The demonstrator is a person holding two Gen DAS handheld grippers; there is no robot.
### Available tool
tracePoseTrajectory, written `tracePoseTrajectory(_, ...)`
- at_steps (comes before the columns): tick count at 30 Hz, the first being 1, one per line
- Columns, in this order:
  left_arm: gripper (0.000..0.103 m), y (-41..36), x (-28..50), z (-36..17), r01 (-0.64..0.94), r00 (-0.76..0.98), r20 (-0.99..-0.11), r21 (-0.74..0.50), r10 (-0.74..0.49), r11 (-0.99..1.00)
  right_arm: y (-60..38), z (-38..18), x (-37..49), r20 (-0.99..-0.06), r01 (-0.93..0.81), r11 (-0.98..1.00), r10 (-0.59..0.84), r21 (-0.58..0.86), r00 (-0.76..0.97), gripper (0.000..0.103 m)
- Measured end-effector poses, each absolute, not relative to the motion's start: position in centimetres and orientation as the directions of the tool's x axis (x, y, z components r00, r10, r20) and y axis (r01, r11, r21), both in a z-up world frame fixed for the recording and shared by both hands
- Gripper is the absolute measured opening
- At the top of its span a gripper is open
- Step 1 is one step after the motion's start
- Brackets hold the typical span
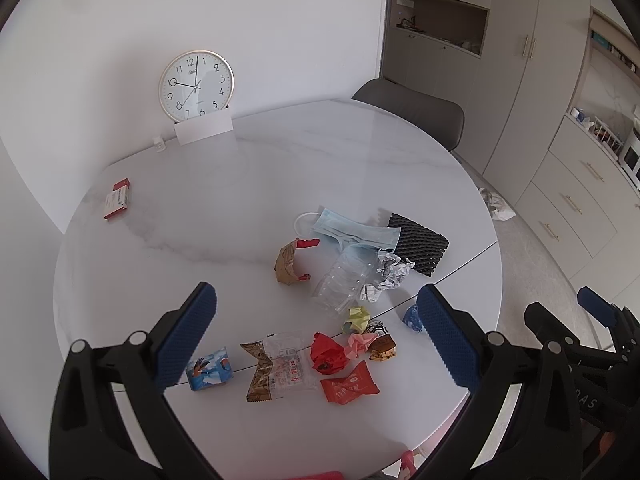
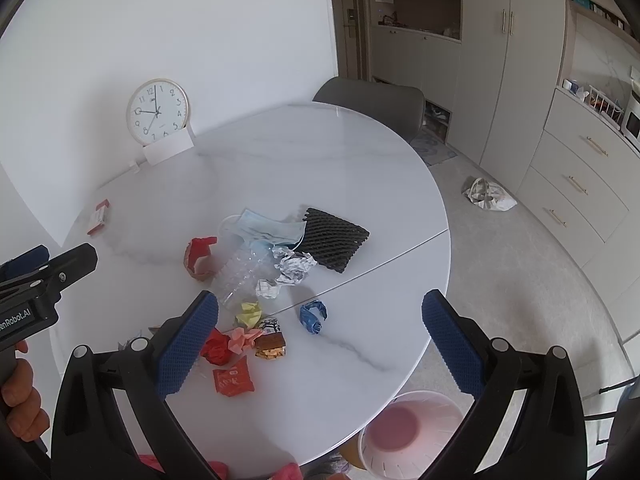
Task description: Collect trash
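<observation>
White marble tabletop (image 1: 280,168), round, and the litter sits bunched toward its near right side. The left gripper (image 1: 316,336) hangs above the near pile with its 2 blue-padded fingers spread wide, nothing between them. The right gripper (image 2: 320,340) hovers the same way, jaws wide apart and empty, out over the table's right portion.

Below the left gripper lie a clear snack wrapper (image 1: 280,364), a crumpled red wrapper (image 1: 328,354), an orange packet (image 1: 348,388) and a small blue printed box (image 1: 210,368). Just beyond are a yellow paper ball (image 1: 357,317), a pink scrap (image 1: 358,342) and a brown candy wrapper (image 1: 384,348). A blue crumpled ball (image 2: 313,315) lies apart, just across the table seam.

Farther back, a crushed clear bottle (image 1: 344,280) touches crumpled foil (image 1: 390,274), with a blue face mask (image 1: 356,234) and a black foam net (image 1: 418,246) behind. A pink-lined bin (image 2: 408,432) stands on the floor below the table edge. A clock (image 1: 196,84) leans at the wall.
</observation>
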State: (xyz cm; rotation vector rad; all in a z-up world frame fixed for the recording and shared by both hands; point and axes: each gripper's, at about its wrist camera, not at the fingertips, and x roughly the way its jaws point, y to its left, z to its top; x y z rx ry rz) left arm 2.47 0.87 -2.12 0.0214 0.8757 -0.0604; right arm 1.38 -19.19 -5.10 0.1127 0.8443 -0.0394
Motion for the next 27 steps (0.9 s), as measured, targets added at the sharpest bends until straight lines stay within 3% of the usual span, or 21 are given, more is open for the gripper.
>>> tracePoseTrajectory(27,0.096,0.81,2.37,-2.21,0.064,0.640,-0.767,-0.001,-0.042,0.998,-19.14,-5.04,1.53,-0.753,0.080,0.993,0.011,0.085,0.658,0.101)
